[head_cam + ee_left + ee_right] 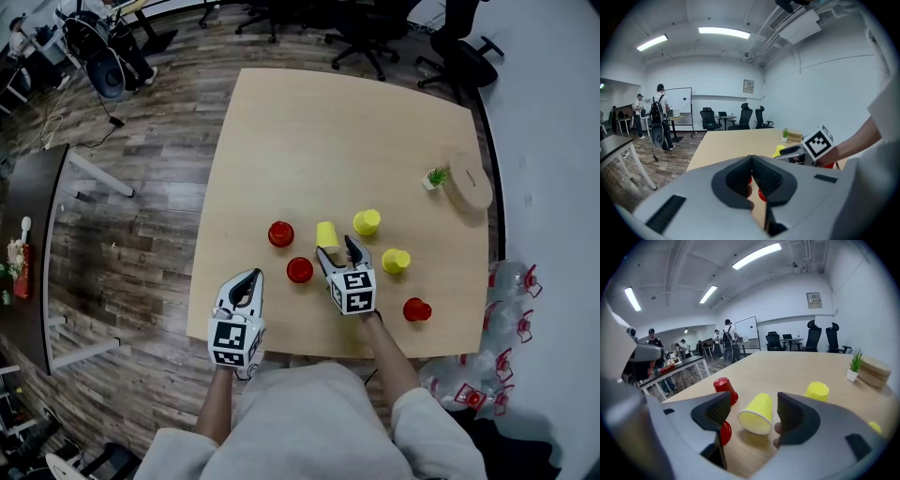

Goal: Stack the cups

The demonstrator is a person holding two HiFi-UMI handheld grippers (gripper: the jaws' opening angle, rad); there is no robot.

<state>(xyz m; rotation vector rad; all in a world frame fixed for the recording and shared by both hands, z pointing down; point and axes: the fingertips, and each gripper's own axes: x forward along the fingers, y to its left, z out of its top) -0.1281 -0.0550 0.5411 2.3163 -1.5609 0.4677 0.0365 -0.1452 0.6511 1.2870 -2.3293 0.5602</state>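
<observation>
Six cups stand on the light wooden table (309,131). A yellow cup (757,414) lies tilted on its side, mouth towards the camera, between the jaws of my right gripper (753,399); a thin gap shows on each side, so the jaws are open. In the head view that yellow cup (326,234) sits just beyond the right gripper (337,247). Two red cups (280,233) (299,270) stand upside down to its left. Two yellow cups (367,222) (396,261) and one red cup (416,309) are on the right. My left gripper (248,275) hovers at the near edge, shut and empty.
A small potted plant (436,177) and a round wooden box (469,180) sit at the table's far right. Water bottles (511,281) lie on the floor to the right. Office chairs (375,28) stand beyond the far edge. People stand far off by a whiteboard (678,101).
</observation>
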